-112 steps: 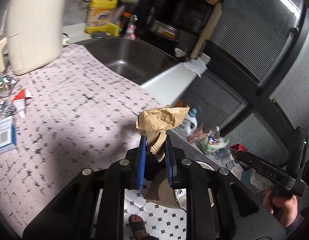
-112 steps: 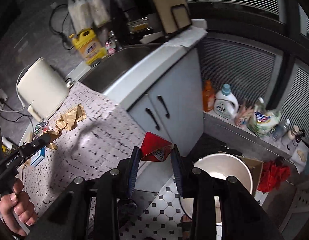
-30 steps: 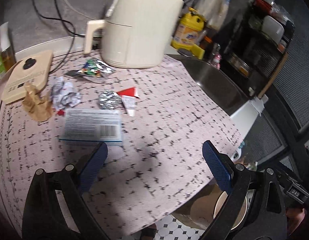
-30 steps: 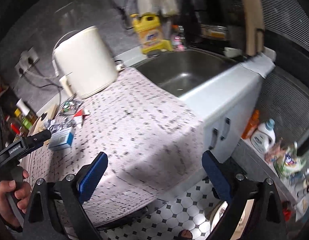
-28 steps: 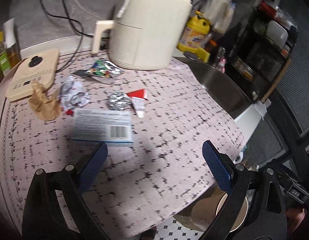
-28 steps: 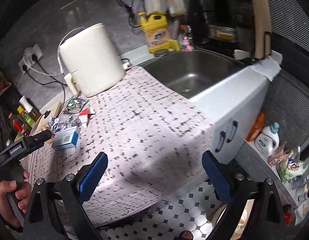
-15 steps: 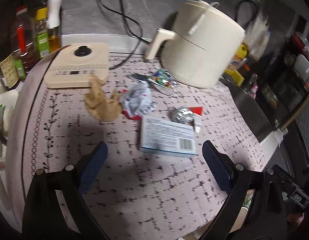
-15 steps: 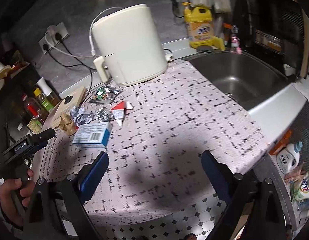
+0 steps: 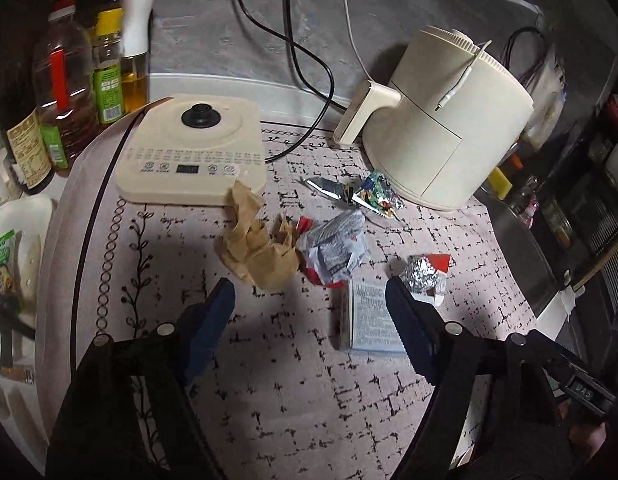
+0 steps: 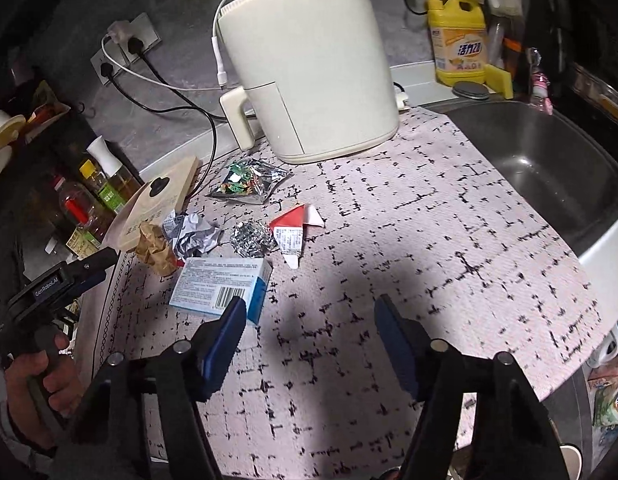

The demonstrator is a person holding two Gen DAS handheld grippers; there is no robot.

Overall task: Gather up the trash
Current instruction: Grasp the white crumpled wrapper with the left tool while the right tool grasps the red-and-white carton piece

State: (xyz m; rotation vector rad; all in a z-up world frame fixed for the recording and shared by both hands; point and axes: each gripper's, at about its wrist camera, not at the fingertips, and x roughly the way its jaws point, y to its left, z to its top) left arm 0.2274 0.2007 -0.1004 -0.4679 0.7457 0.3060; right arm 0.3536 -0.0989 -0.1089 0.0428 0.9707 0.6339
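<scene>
Brown crumpled paper (image 9: 255, 254) lies on tabletop (image 9: 309, 400), just beyond left hand-held gripper (image 9: 309, 312); jaws closing, empty. Right hand-held gripper (image 10: 309, 328), closing, empty, nears blue box (image 10: 221, 284) at its left finger.

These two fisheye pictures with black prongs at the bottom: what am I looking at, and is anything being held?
No robot here: a person holds a hand-held tool in each hand, each with a camera looking along its two blue-padded fingers. One picture is from the left tool, the other from the right tool. On the patterned counter mat lie trash: a blue box, crumpled brown paper, a foil ball, a snack wrapper. Both tools' jaws are closing, with nothing held.
</scene>
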